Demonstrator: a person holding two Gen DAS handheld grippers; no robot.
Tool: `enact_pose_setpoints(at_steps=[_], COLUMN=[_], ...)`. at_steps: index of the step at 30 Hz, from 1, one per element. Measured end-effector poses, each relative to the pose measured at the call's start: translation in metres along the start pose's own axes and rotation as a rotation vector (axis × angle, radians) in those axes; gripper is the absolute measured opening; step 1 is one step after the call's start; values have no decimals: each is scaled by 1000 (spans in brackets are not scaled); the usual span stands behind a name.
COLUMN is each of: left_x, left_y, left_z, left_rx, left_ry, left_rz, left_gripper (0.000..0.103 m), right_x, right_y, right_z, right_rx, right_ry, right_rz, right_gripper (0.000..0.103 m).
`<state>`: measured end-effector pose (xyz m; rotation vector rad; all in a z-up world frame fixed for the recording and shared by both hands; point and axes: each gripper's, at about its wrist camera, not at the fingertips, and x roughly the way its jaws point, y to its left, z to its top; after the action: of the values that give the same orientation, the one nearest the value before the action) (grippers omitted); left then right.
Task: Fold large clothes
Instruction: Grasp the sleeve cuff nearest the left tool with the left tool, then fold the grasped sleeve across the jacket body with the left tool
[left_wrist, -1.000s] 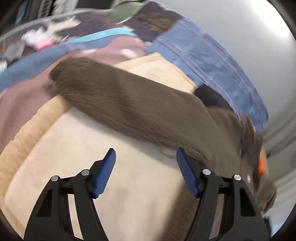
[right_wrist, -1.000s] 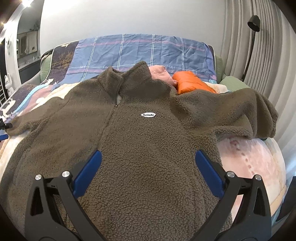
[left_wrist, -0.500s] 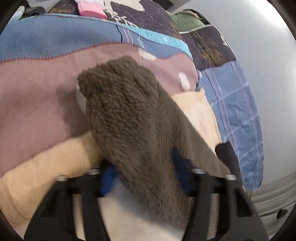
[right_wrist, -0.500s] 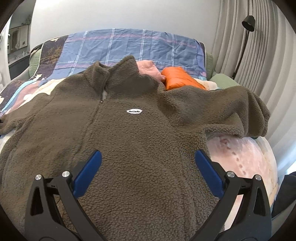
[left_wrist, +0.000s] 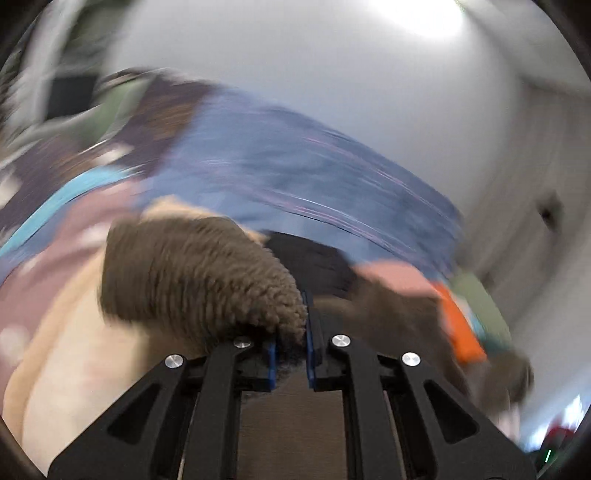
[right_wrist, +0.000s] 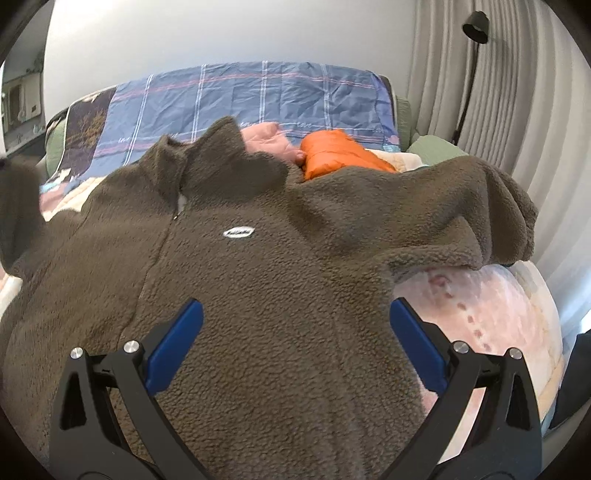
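fleece jacket (right_wrist: 280, 280): brown, zipped, front up on the bed, collar toward the plaid blanket; body spread flat, one sleeve draped over a rounded pink bedding mound on the side by the curtain
sleeve cuff (left_wrist: 199, 280): a second ago this sleeve lay flat on the cream blanket with the left tongs wide above it; now it is off the bed, bunched and pinched, seen blurred in the left wrist view
left tongs (left_wrist: 290, 354): jaws have just been closing; now narrow, clamped on the sleeve cuff, fleece pile squeezed between the blue pads
right tongs (right_wrist: 295, 350): spread wide over the jacket's lower front, gripping nothing; barely shifted from where they were
meaning for the task: likely the first fold is starting, the sleeve being carried in over the jacket's chest
edges: far sleeve hangs over the mound's edge beside the jacket; the orange puffer garment (right_wrist: 336, 153) and a pink garment (right_wrist: 269, 142) touch the jacket's shoulder line by the collar
open room: cream blanket (left_wrist: 74, 350) bare beside the jacket on the lifted-sleeve side; plaid blanket (right_wrist: 258, 99) free beyond the collar; curtain (right_wrist: 517, 92) and lamp stand close on the far-sleeve side, so less room there
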<state>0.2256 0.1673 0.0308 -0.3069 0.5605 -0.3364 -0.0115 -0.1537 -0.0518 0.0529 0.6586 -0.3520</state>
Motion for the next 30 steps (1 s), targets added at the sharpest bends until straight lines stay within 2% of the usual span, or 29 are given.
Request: enact_pose_setpoints(at_steps=[3, 4, 5, 6, 9, 11, 13, 15, 16, 18, 22, 26, 27, 28, 29, 30], left_x=[27, 38, 45, 51, 58, 59, 55, 53, 48, 37, 25, 26, 28, 30, 31, 29], left_y=[-90, -117, -135, -147, -164, -153, -126, -102, -88, -67, -22, 20, 31, 38, 47, 61], left_z=[-31, -48, -66, -80, -118, -127, -130, -126, -125, -127, -132, -151, -159, -164, -168, -171], left_rx=[197, 260, 305, 346, 454, 460, 422, 385, 365, 329, 255, 193, 204, 209, 203, 150], left_ry=[93, 139, 170, 189, 247, 273, 295, 301, 301, 288, 282, 293, 304, 312, 320, 325], left_rz=[-155, -190, -189, -182, -172, -136, -84, -40, -3, 60, 170, 325, 390, 430, 463, 441], left_gripper=[18, 35, 59, 65, 66, 66, 66, 68, 71, 77, 77, 81, 81, 81, 82, 83], right_x=[0, 0, 1, 2, 7, 13, 22, 35, 45, 62, 114, 171, 181, 194, 200, 202], right_y=[-16, -21, -27, -32, -45, -48, -47, -40, -35, -25, 6, 45, 51, 59, 64, 68], right_z=[-2, -2, -3, -3, -4, -1, 5, 15, 23, 36, 66, 84, 84, 84, 85, 87], right_rx=[20, 23, 28, 31, 39, 39, 40, 41, 46, 46, 37, 22, 23, 33, 34, 42], right_ry=[4, 7, 13, 17, 38, 62, 98, 138, 155, 170, 226, 273, 276, 284, 294, 301], right_rz=[-21, -29, -40, -44, -28, 25, 109, 237, 307, 377, 449, 416, 401, 387, 389, 372], right_gripper=[101, 101, 101, 101, 101, 101, 101, 101, 101, 101, 101, 101, 94, 80, 33, 34])
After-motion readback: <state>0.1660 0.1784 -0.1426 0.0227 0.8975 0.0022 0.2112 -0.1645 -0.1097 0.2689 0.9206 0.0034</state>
